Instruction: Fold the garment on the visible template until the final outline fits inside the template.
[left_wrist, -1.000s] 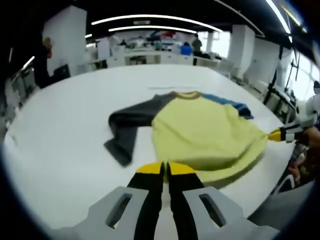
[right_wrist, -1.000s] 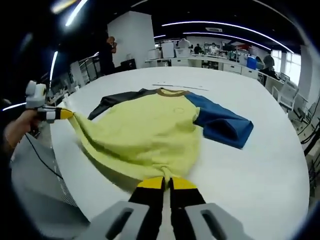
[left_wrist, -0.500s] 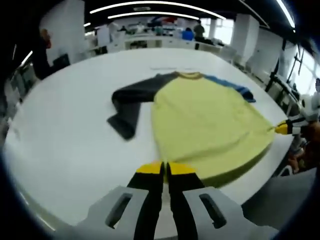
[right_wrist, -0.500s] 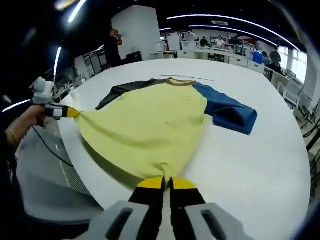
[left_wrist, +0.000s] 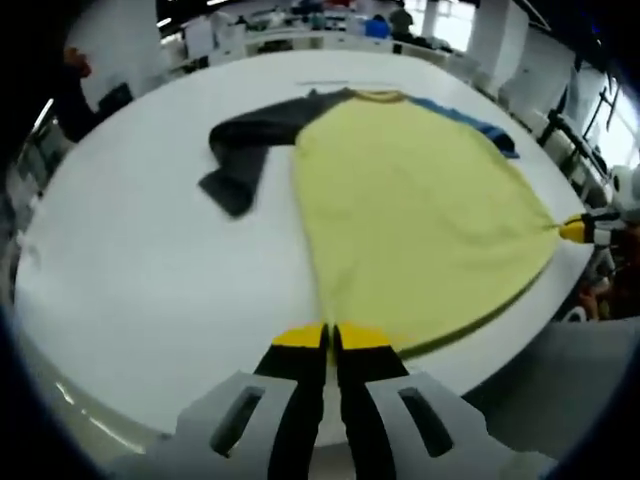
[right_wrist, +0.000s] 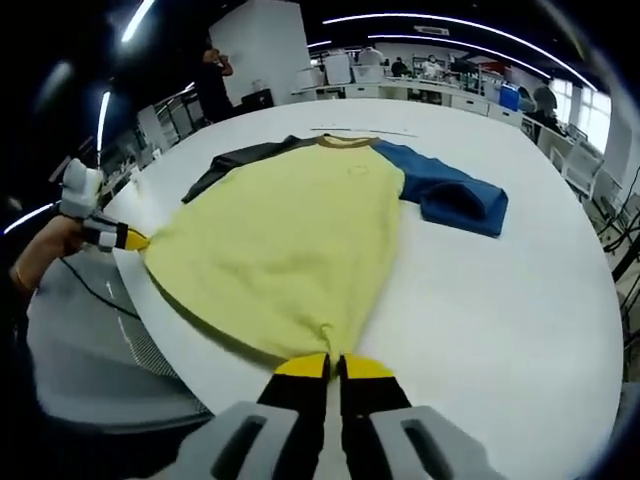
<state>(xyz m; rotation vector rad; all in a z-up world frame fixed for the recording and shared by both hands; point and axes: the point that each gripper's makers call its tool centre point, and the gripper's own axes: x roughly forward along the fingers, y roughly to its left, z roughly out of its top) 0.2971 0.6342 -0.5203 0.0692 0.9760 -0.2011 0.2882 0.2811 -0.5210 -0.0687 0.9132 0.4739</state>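
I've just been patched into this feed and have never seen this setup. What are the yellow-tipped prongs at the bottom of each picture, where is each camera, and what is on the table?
There is no robot arm here. A person holds a two-jaw gripper in each hand, and a fisheye camera rides on each one, looking forward along its jaws. Those yellow-tipped prongs are the jaws.

In the left gripper view, the left gripper is shut on one hem corner of the shirt. At the right edge of that view you see the other gripper, pinching the opposite corner.

In the right gripper view, the right gripper is shut on its hem corner, and the left one appears at the left edge.

The shirt lies spread on a white table: yellow body, a dark grey sleeve, a blue sleeve. Its hem is pulled taut between the grippers at the table's near edge. An office shows behind.
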